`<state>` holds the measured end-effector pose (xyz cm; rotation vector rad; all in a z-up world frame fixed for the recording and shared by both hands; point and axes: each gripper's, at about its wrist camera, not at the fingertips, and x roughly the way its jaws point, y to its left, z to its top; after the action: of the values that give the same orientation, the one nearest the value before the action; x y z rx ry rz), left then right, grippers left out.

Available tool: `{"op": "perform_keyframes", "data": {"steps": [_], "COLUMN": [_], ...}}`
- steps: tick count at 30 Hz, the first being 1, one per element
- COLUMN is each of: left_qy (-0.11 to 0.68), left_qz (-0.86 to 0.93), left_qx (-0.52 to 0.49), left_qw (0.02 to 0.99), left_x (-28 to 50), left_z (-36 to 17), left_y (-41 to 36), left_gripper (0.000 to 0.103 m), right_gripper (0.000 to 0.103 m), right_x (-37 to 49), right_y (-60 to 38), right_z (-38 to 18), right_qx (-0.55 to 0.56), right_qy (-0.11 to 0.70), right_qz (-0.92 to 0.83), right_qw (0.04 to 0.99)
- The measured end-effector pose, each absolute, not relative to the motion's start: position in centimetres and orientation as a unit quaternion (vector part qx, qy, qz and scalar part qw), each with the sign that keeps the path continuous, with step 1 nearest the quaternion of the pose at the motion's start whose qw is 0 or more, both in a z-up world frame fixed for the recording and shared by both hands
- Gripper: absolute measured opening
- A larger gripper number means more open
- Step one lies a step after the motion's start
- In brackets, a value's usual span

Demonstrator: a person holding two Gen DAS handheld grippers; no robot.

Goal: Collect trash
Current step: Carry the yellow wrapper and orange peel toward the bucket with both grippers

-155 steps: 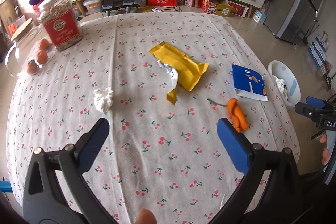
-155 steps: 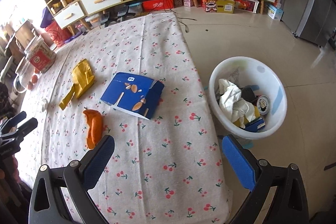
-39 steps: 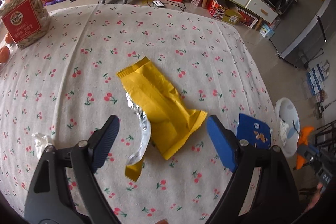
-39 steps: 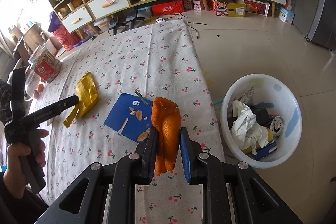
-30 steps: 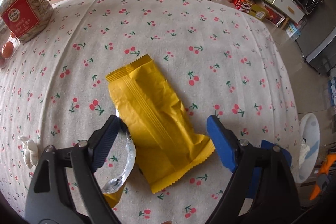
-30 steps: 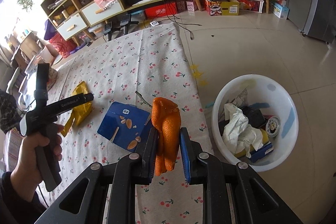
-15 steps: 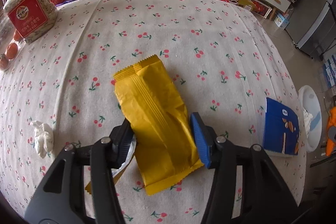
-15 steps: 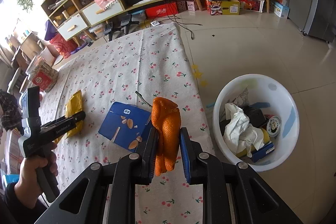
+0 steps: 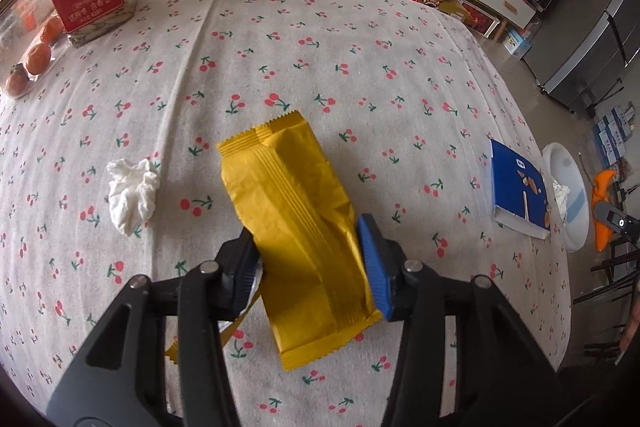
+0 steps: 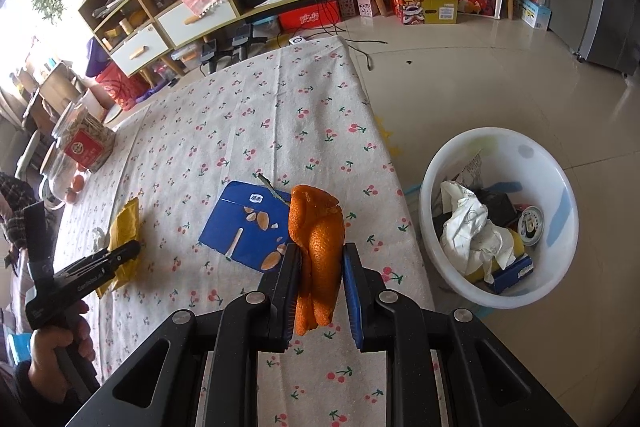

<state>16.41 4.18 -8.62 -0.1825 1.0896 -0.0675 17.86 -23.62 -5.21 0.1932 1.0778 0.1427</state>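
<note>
Left gripper (image 9: 308, 259) angled down, jaws just closing partway, right gripper (image 10: 320, 283) clamped, angled down.

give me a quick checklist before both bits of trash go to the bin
1. Right gripper clamped on orange peel: ok.
2. Left gripper, jaws just closing, pads against yellow wrapper: ok.
3. Wrapper lifted clear of tablecloth: cannot tell.
4. White bin has room on top: ok.
5. Peel over the bin: not ok, it hangs over the table edge.
6. Tissue and blue box collected: not ok.
</note>
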Motion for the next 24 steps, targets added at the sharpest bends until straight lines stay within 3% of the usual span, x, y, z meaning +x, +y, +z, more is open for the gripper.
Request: {"op": "perform_keyframes", "data": {"steps": [24], "left_qy": [0.478], "left_qz": [-0.142], "left_qx": [-0.056], "left_qw": [0.865], "left_x": [13.6], "left_z": [-4.1], "left_y": [-3.0], "left_gripper": [0.049], "right_gripper": [0.022], "right_x": [15.3], "right_y": [-30.0], "right_z": [-5.0], "right_qx": [0.116], "right_qy": [0.503], "right_qz": [0.036], "right_qw": [0.856]}}
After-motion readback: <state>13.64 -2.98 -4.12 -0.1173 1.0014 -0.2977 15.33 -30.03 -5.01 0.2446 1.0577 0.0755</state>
